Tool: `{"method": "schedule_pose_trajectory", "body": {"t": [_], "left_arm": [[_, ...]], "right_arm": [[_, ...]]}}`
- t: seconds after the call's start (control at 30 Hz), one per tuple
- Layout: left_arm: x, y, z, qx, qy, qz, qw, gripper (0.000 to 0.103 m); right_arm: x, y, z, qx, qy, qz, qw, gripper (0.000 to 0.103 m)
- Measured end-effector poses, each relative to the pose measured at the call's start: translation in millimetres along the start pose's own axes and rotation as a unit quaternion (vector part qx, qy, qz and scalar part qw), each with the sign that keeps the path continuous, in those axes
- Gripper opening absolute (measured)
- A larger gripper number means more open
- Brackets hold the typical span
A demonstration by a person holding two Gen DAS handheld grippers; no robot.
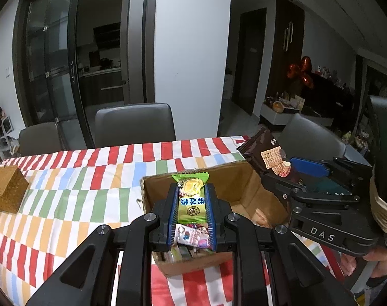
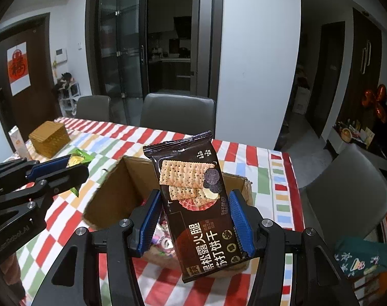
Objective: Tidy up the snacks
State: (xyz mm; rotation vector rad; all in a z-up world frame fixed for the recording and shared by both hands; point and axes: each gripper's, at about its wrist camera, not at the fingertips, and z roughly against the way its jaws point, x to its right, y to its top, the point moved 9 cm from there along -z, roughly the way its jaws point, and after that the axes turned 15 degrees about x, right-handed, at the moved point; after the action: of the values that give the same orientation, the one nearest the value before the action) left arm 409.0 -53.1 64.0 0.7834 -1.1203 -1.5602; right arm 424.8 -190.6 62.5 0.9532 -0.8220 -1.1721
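Note:
My left gripper [image 1: 192,204] is shut on a green candy packet [image 1: 192,199] and holds it over the open cardboard box [image 1: 247,181], which holds several small snacks [image 1: 193,234]. My right gripper [image 2: 193,216] is shut on a dark brown cracker packet [image 2: 193,204], held upright above the same box [image 2: 109,191]. In the left wrist view the right gripper [image 1: 308,170] and cracker packet [image 1: 270,153] are at the box's right. In the right wrist view the left gripper [image 2: 53,170] with the green packet [image 2: 78,159] is to the left.
The box sits on a table with a striped red, white, green and blue cloth [image 1: 78,186]. A brown woven box [image 1: 5,191] stands at the far left, also in the right wrist view [image 2: 49,137]. Grey chairs [image 1: 134,125] line the far side; another [image 2: 351,191] stands right.

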Motion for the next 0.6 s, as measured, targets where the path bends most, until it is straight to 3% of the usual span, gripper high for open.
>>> {"method": "schedule_pose_trajectory", "body": {"t": [0.07,0.17,0.53,0.6], "left_arm": [[-3,1,-6,-0.002,0.006,-0.001,1.0000,0.032],[-10,-2,-7,-0.001,0.029,-0.001,0.9996,0.038],[-13,-15,37,0.022,0.065,-0.019,0.9974,0.053],[-11,-16,50,0.031,0.067,-0.023,0.9970,0.060]], "right_arm": [[4,1,-9,-0.001,-0.002,-0.006,1.000,0.056],[11,1,-15,-0.006,-0.022,-0.016,1.000,0.069],[12,-14,31,0.016,-0.050,-0.014,0.999,0.075],[8,-18,47,0.023,-0.050,-0.016,0.998,0.076]]}}
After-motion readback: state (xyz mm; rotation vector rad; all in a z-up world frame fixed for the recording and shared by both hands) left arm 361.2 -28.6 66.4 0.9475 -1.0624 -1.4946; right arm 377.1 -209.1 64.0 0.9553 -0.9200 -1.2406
